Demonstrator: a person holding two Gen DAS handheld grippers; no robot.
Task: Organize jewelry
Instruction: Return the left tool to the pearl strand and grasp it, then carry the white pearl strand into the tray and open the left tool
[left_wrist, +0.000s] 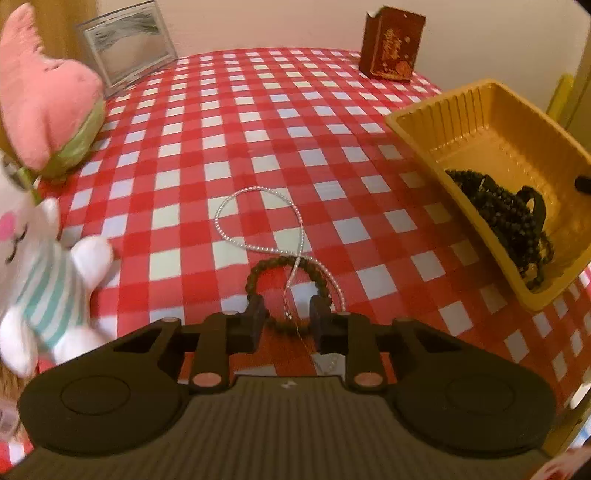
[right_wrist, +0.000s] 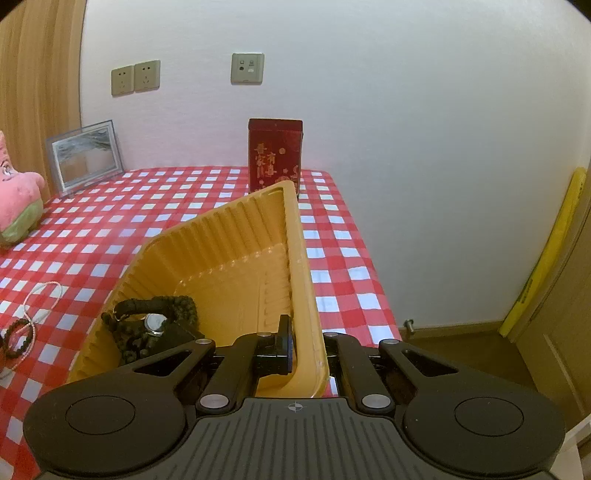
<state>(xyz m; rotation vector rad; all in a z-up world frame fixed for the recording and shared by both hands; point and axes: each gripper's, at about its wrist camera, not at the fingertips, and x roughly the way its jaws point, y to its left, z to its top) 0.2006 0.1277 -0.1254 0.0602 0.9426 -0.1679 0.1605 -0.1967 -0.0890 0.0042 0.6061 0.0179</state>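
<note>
Both hand-held tools are showing the same build: a ribbed dark grey body, two rounded black wings each bearing a shallow round disc, black linkage bars pinned by pale round rivets, a small crosshair mark at centre, on left gripper (left_wrist: 289, 317) and right gripper (right_wrist: 306, 350).

Glossy ribbed yellow plastic tray (left_wrist: 413, 122), matt checked tablecloth (left_wrist: 258, 122), fuzzy pink plush toy (left_wrist: 48, 107), pearly bead necklace (left_wrist: 221, 210)

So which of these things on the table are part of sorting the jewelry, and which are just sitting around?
Part of the job:
brown bead bracelet
pearl necklace
yellow tray
dark jewelry in the tray

Just lying about:
pink plush
white plush
picture frame
red tin
</note>
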